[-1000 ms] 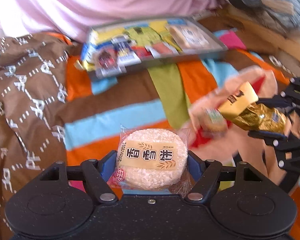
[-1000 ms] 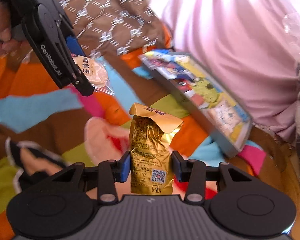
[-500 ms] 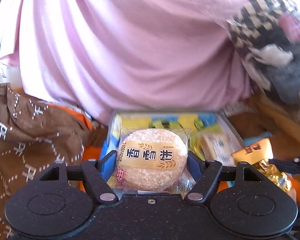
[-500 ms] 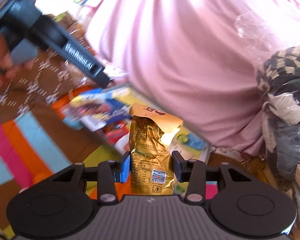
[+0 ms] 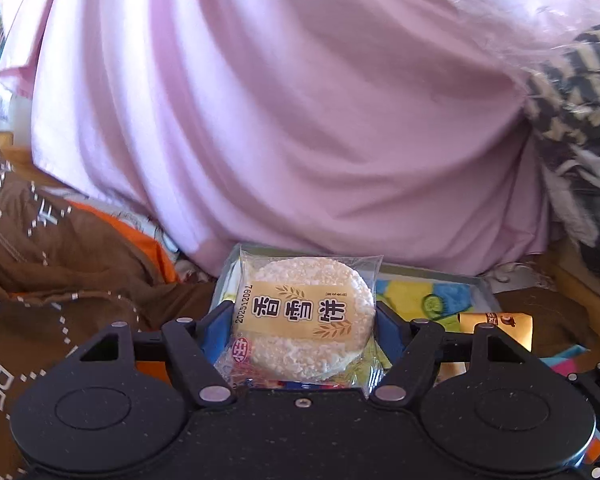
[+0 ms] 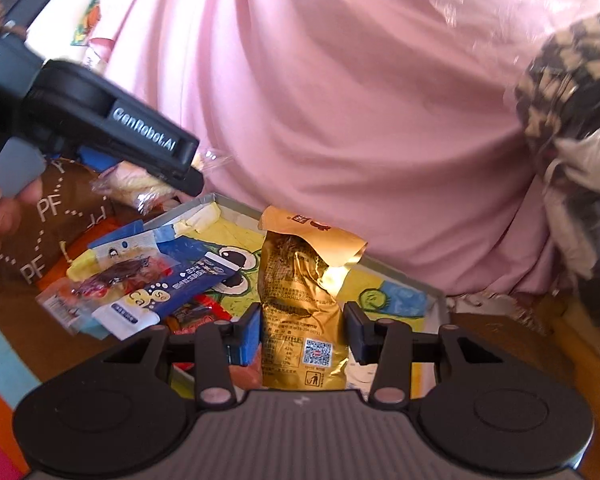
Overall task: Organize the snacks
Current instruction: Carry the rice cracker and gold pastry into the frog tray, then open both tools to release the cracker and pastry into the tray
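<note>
While over tray (image 6: 432, 294) | rice cracker (image 5: 306, 322) between left tongs (image 5: 304, 332) | gold packet (image 6: 300, 312) between right tongs (image 6: 302, 334)

The left tool (image 5: 304, 332) has a matte black speckled body with two round discs at its near corners, black linkage arms with triangular cut-outs pinned by silver rivets, one small screw at the centre edge, and blue pads on the inner faces of its fingers (image 5: 214, 330). The right tool (image 6: 302, 334) has the same black linkages, rivets and blue pads, but its near body is grey and ribbed with fine lines. In the right wrist view the left tool (image 6: 180, 168) shows from the side as a black housing with white "GenRobot.AI" lettering and a grey-blue grip, with a hand (image 6: 0, 204) on it.
</note>
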A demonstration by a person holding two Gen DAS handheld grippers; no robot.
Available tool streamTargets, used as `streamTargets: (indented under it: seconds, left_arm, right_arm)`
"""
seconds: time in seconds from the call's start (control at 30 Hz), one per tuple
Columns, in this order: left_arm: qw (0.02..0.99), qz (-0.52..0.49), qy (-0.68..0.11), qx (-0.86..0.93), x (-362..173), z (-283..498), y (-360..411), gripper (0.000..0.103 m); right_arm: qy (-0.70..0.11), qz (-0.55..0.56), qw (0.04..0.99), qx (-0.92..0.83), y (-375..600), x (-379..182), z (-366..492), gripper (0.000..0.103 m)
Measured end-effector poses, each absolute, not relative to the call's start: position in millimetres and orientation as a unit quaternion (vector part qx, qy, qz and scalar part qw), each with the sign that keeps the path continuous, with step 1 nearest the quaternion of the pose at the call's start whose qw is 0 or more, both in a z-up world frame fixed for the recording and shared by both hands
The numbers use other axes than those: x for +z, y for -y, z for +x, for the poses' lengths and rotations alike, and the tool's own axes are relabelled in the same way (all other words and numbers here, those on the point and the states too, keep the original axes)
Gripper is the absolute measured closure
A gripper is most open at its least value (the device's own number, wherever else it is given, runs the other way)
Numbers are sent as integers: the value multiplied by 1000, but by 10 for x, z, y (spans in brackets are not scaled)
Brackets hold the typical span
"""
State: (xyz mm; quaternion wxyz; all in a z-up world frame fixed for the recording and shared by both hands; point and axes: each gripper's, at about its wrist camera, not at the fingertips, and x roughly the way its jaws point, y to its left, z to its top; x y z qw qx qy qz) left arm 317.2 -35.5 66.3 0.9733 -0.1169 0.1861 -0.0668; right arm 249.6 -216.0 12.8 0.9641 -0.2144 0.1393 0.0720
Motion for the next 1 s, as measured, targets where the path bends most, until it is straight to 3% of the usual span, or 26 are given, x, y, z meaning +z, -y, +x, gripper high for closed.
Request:
streamTargets:
  seconds: [0.33, 0.8, 1.0]
  left_arm:
    - [966, -120, -226, -48, 166, 3349, 200, 29]
    - [964, -95, -243, -49, 94, 3421, 208, 28]
    - [963, -92, -249, -50, 94, 3403, 246, 21]
  right_arm:
    - [-176, -195, 960, 93, 2011, -167, 2744, 55]
    - [-202, -165, 962, 88, 2047, -323, 2865, 49]
    - [-194, -155, 965, 81, 2071, -271, 2825, 32]
